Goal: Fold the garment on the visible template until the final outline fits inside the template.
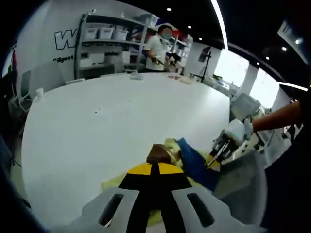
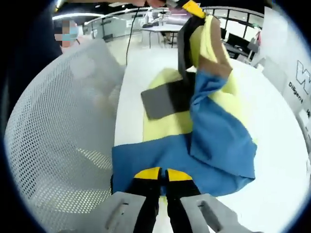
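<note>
The garment (image 2: 214, 131) is a colour-block piece in blue, yellow and brown. Part of it lies on the white table (image 1: 107, 121) and part hangs lifted. My right gripper (image 2: 163, 174) is shut on its blue edge near the table's side. My left gripper (image 1: 154, 170) is shut on a bunched brown, yellow and blue fold (image 1: 167, 153) and holds it up. It appears as the left gripper (image 2: 193, 7) at the top of the right gripper view. The right gripper (image 1: 217, 156) pinches blue cloth in a gloved hand. A yellow layer (image 2: 160, 128) with a grey patch (image 2: 163, 99) lies flat; I cannot tell whether it is the template.
A white mesh chair (image 2: 58, 136) stands close against the table's side, next to my right gripper. A person (image 1: 158, 46) stands at the far side by shelves (image 1: 104, 39) with bins. Small items (image 1: 184, 80) lie at the far table edge. Bare table stretches ahead of the left gripper.
</note>
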Demonstrator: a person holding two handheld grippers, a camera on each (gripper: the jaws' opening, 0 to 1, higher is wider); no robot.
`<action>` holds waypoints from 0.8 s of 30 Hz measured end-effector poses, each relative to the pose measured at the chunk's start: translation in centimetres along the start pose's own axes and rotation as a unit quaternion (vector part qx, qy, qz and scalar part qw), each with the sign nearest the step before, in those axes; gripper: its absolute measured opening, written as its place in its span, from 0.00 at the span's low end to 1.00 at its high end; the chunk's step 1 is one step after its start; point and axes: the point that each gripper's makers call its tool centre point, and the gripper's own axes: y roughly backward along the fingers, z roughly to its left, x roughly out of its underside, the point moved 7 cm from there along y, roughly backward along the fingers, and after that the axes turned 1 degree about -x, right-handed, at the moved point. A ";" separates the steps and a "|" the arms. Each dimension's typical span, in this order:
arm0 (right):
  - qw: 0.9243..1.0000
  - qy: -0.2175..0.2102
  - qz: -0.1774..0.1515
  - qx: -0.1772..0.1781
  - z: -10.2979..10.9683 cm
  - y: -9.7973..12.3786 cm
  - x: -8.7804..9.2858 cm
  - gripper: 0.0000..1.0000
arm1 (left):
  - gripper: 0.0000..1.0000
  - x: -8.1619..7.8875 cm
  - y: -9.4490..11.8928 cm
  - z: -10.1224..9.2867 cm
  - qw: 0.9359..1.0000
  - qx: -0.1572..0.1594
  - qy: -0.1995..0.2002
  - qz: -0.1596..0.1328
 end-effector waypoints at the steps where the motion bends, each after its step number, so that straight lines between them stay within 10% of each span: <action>1: 1.000 -0.013 -0.007 0.006 -0.2 0.1 -0.4 0.06 | 0.00 0.0 -0.1 0.0 1.000 0.000 0.001 0.000; 8: 0.990 -0.094 -0.090 0.047 -2.6 0.0 -4.0 0.18 | 0.00 -0.4 -0.4 -0.4 1.000 0.003 -0.011 0.002; 24: 0.984 -0.124 -0.119 0.056 -4.3 -3.5 -6.6 0.22 | 0.00 -0.7 -0.2 -1.0 1.000 0.014 -0.008 -0.003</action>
